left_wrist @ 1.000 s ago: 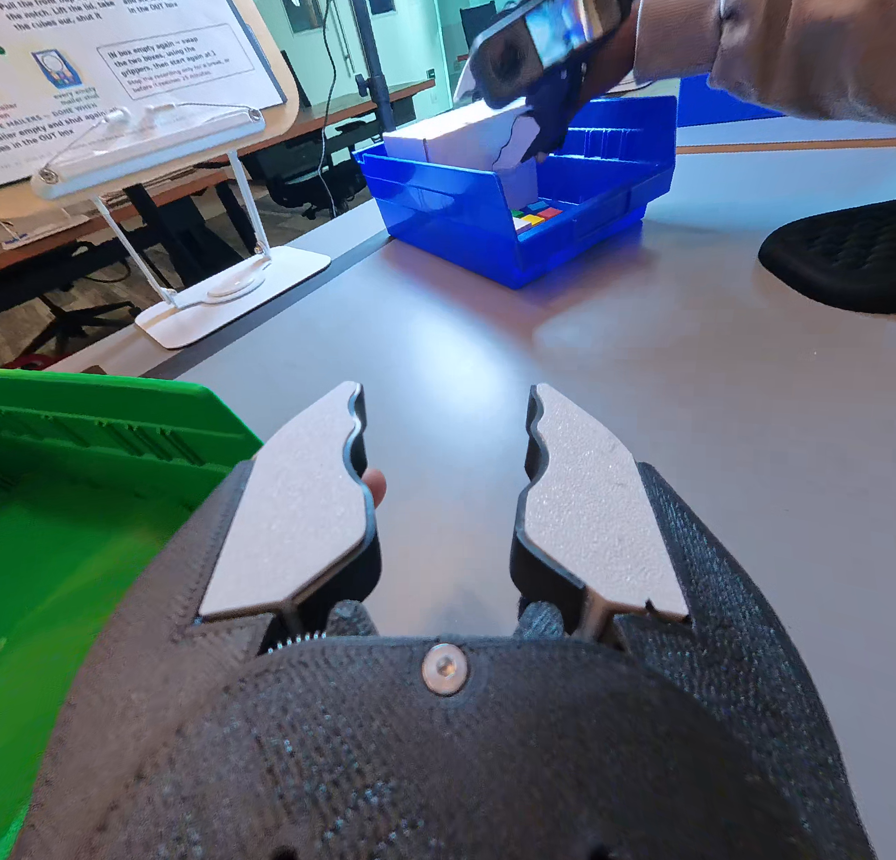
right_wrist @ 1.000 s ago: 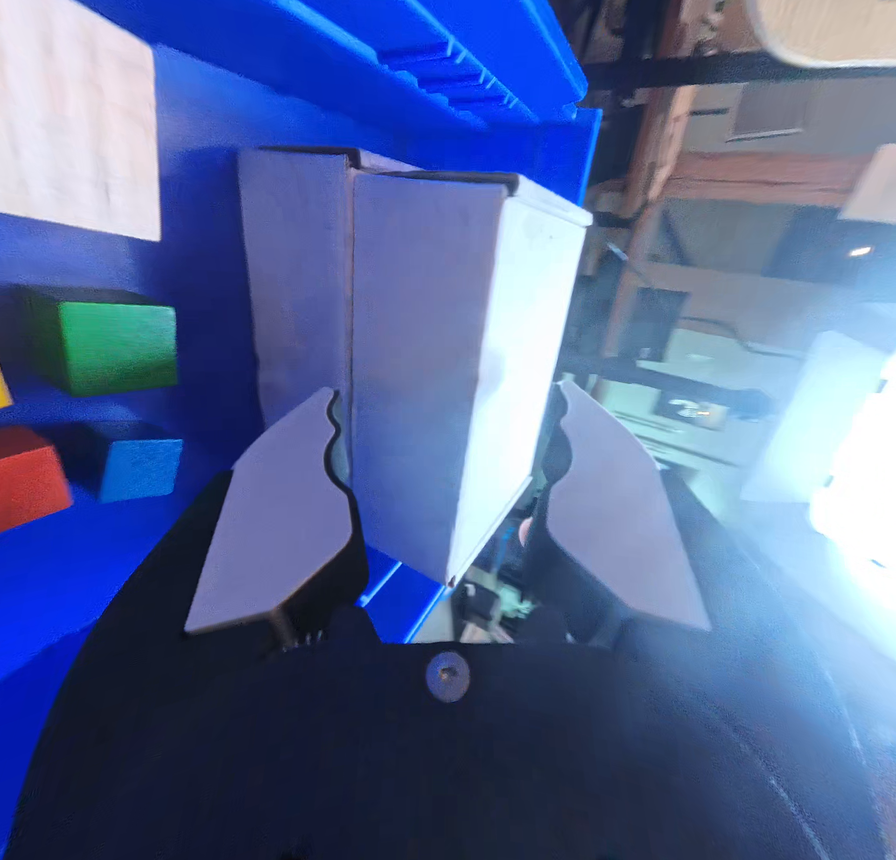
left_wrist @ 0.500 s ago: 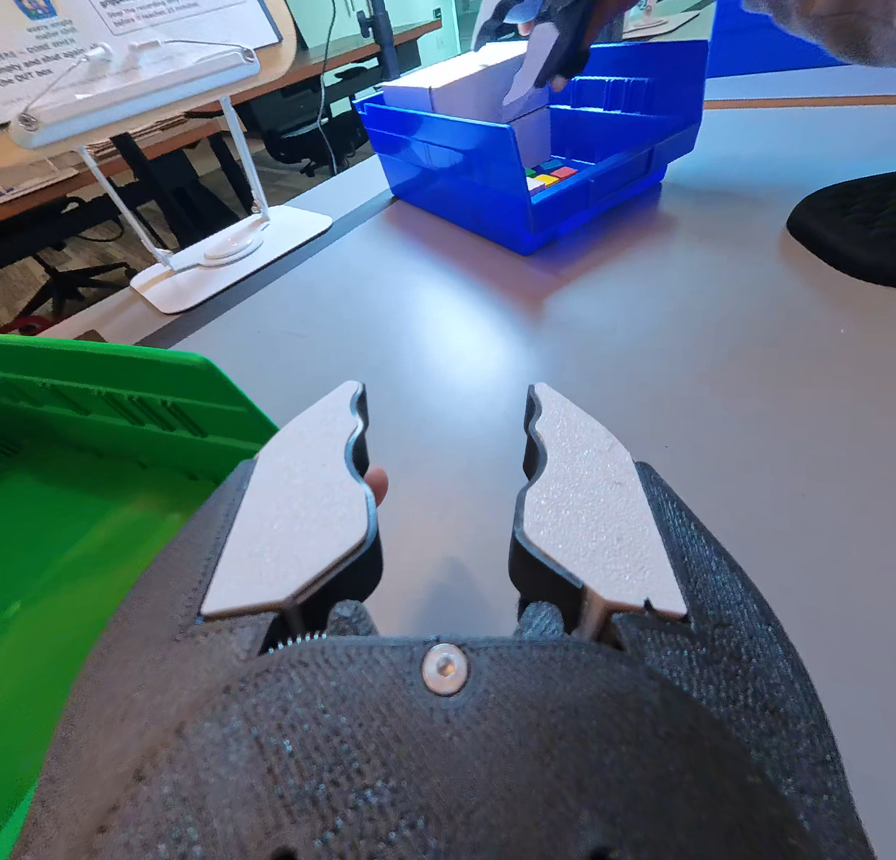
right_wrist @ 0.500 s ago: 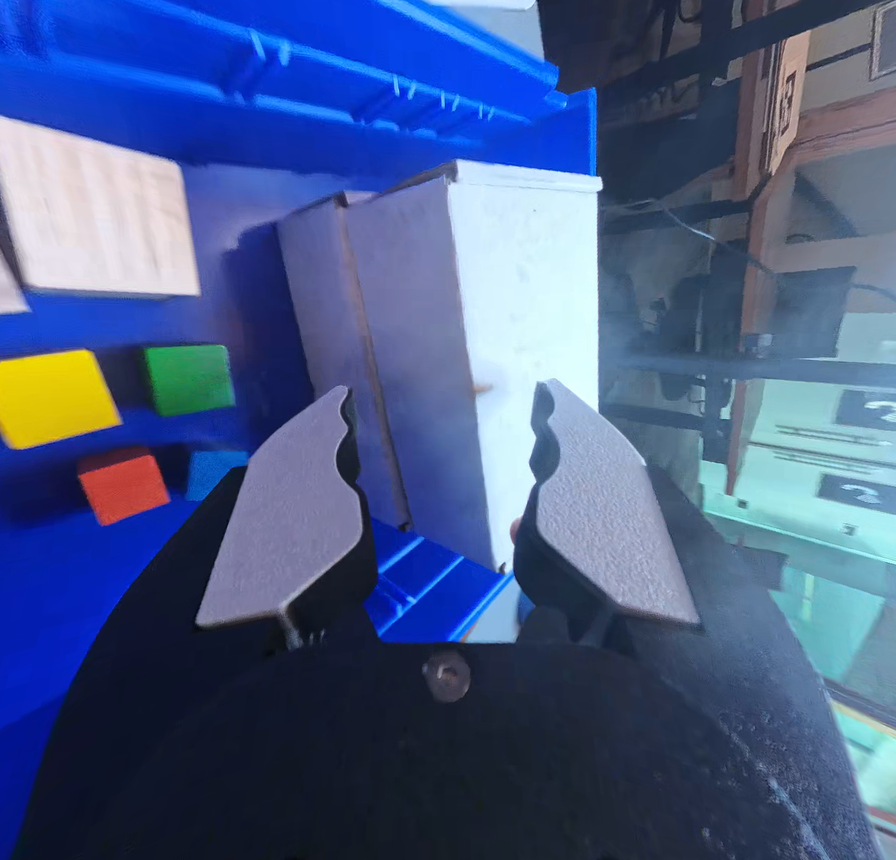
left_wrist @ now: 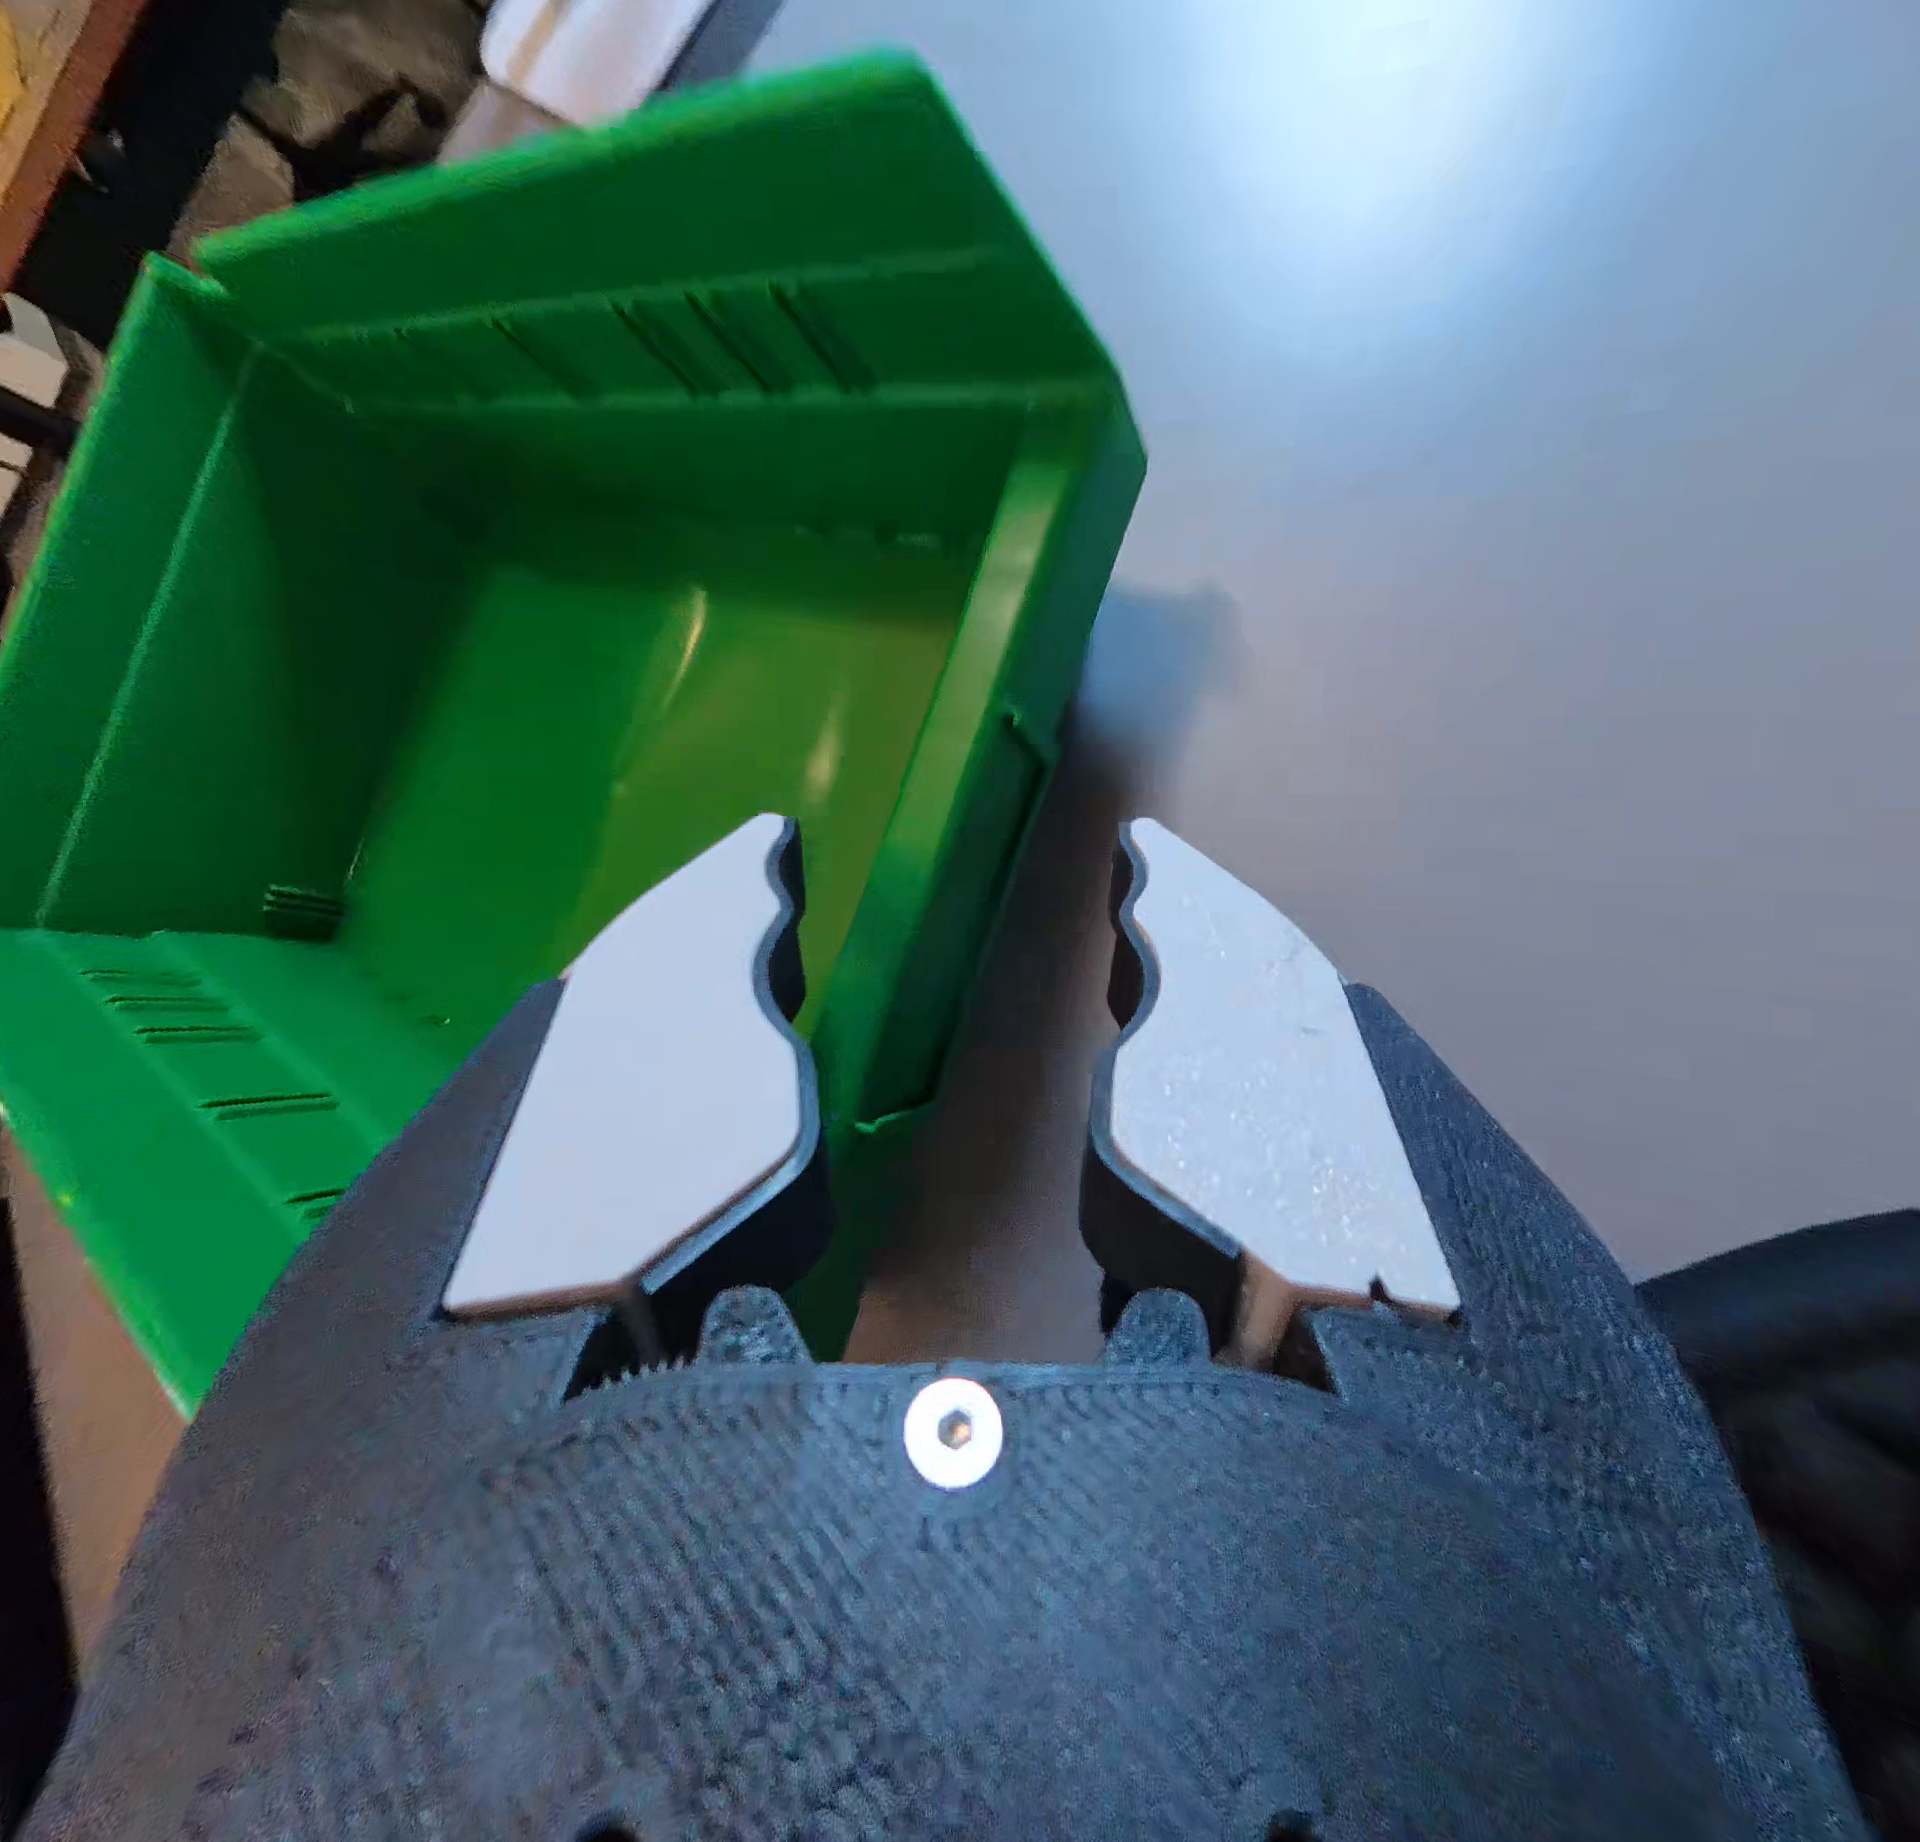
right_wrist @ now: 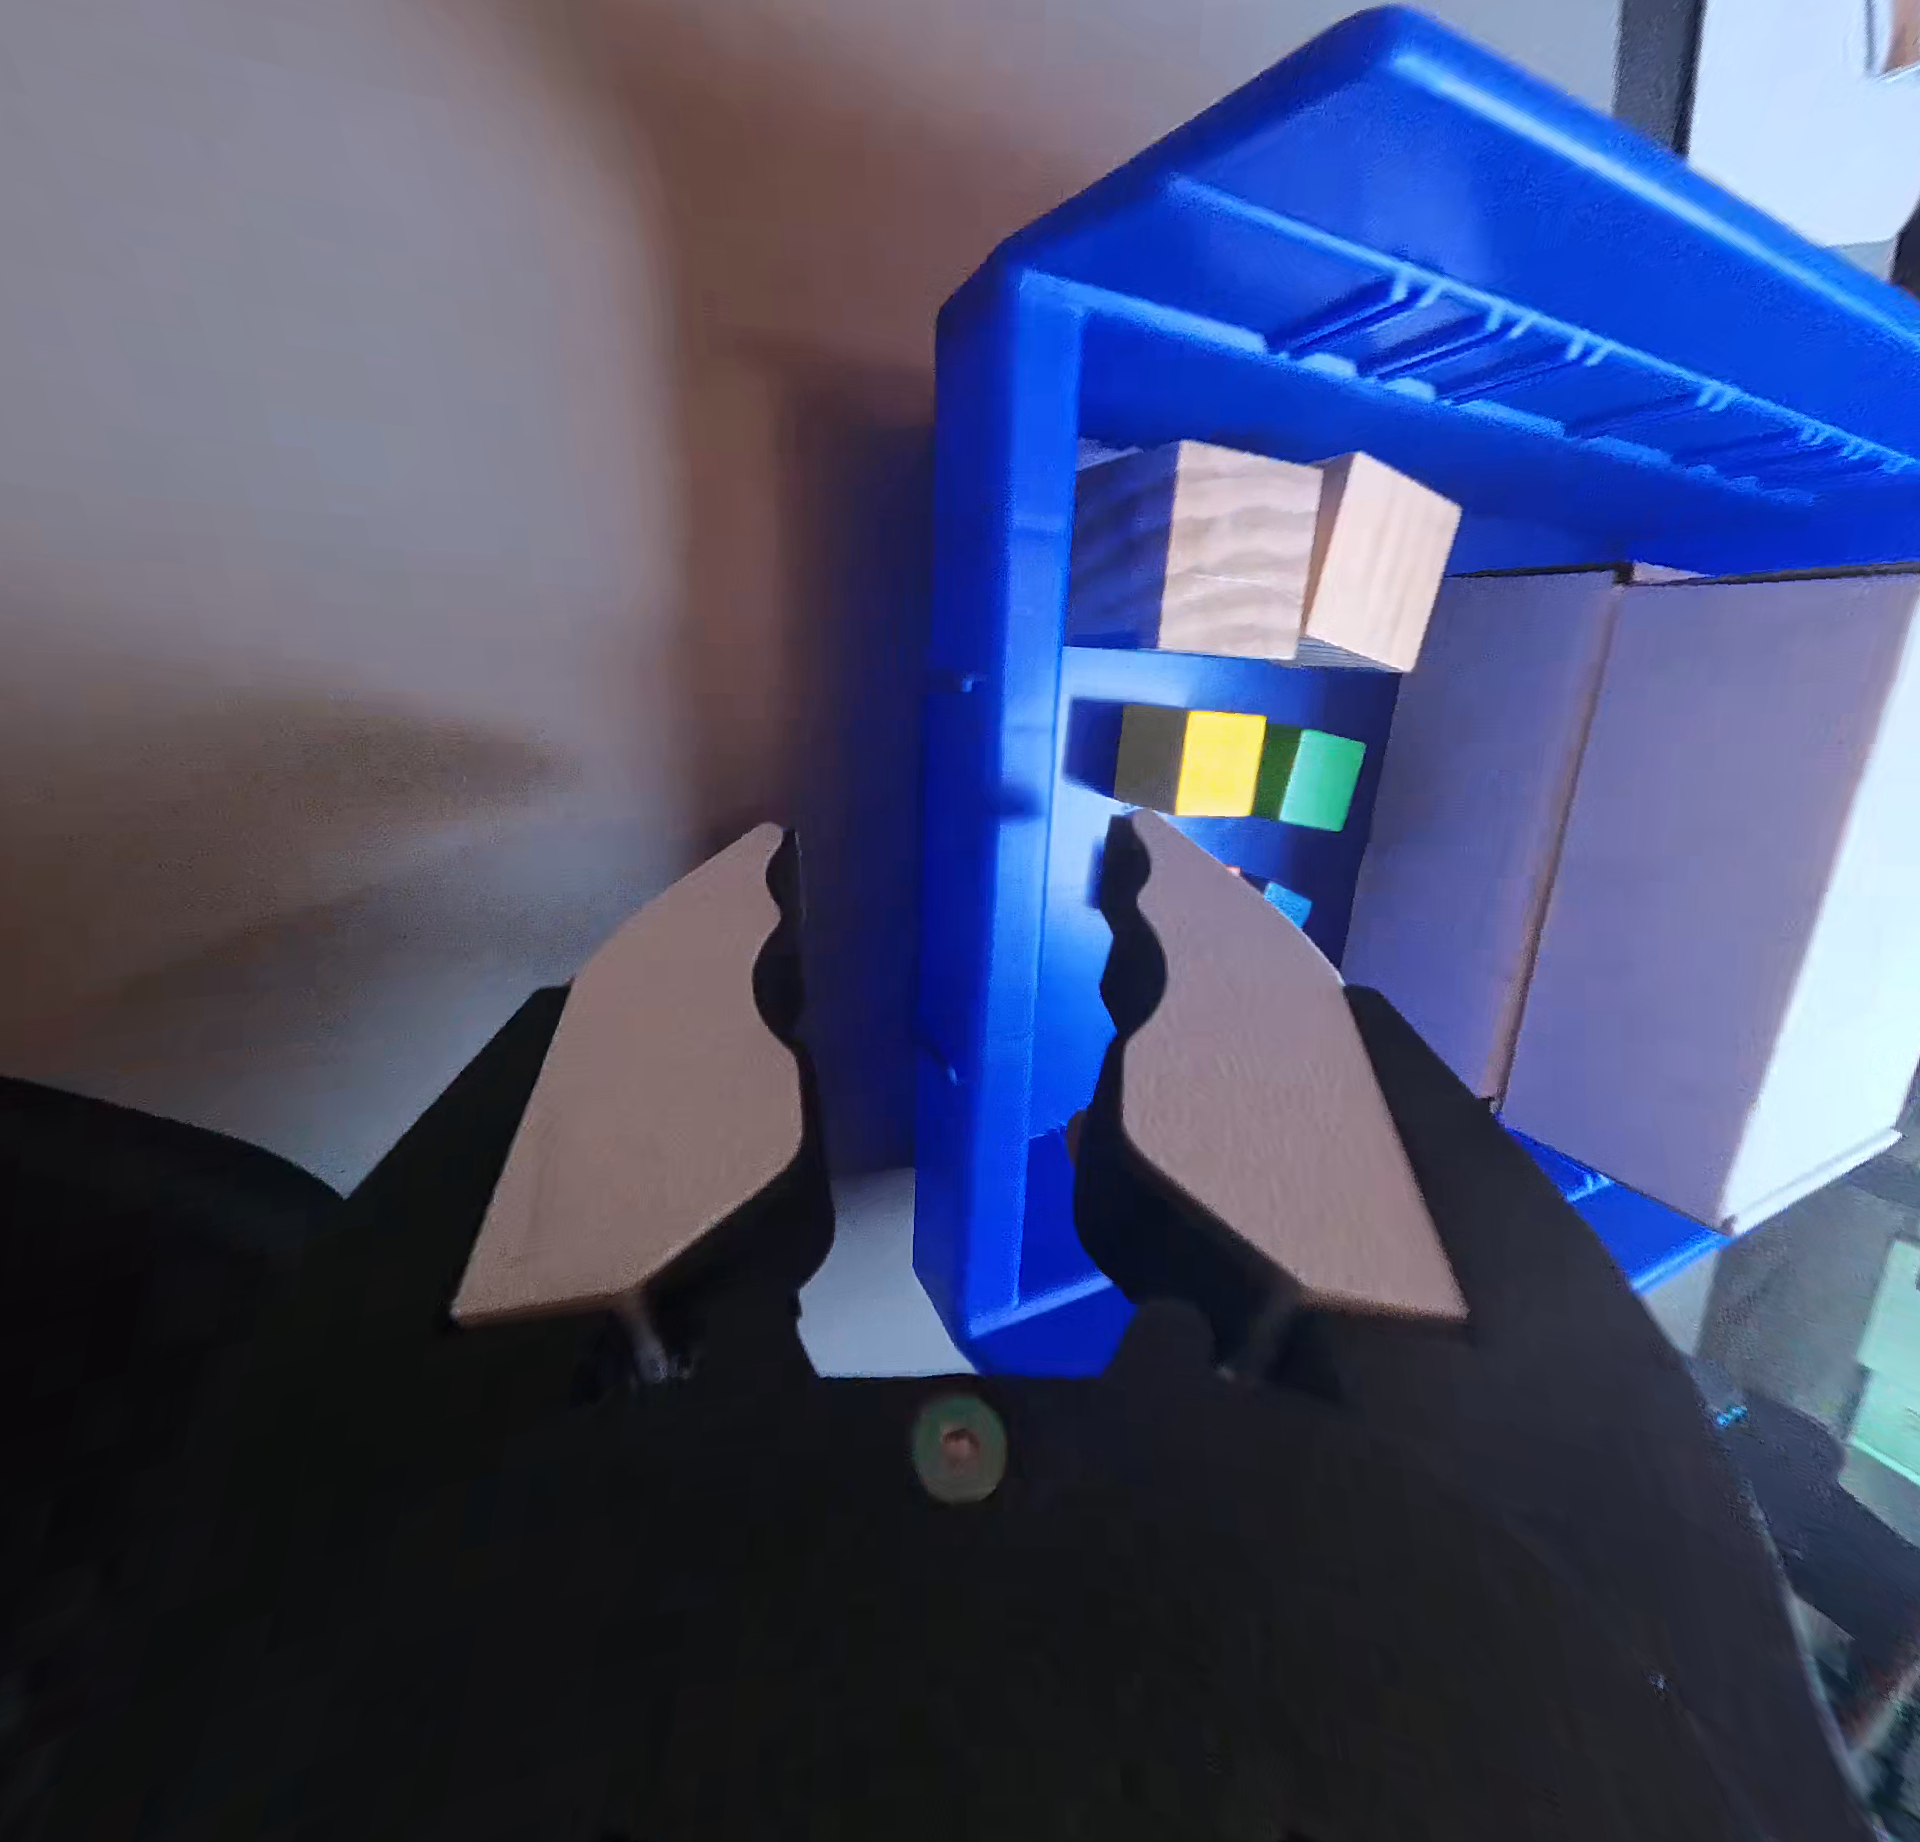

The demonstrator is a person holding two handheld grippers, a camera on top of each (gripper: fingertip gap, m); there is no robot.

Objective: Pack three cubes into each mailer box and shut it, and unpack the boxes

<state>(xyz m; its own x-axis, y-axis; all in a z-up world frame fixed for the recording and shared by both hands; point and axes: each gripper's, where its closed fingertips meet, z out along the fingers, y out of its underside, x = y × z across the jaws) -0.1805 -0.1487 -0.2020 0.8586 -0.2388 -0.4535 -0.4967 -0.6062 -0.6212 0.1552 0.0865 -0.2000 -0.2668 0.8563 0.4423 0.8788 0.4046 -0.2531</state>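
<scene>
My left gripper (left_wrist: 956, 847) is open and empty; its fingers straddle the right wall of an empty green bin (left_wrist: 582, 161) near the front corner. My right gripper (right_wrist: 951, 836) is open and straddles the end wall of the blue bin (right_wrist: 1455, 161), without touching it as far as I can tell. Inside the blue bin lie two plain wooden cubes (right_wrist: 1236, 556), a yellow cube (right_wrist: 1221, 764), a green cube (right_wrist: 1320, 779) and a blue cube (right_wrist: 1288, 904), partly hidden by my right finger. Two white mailer boxes (right_wrist: 1714, 857) stand shut side by side in the bin.
Both bins sit on a grey table (left_wrist: 1507, 442). A black pad (left_wrist: 1818, 1377) lies at the lower right of the left wrist view. A white stand base (left_wrist: 582, 16) is beyond the green bin at the table's edge. Both views are motion-blurred. The tips of one gripper are about 40 centimetres away from the tips of the other. The yellow cube (right_wrist: 1221, 764) is closer to my right gripper, around 6 centimetres from its tips; the left tips are 45 centimetres off.
My right gripper let go of the white mailer box and pulled back to the blue bin's end wall. My left gripper swung left and down over the green bin's wall.
</scene>
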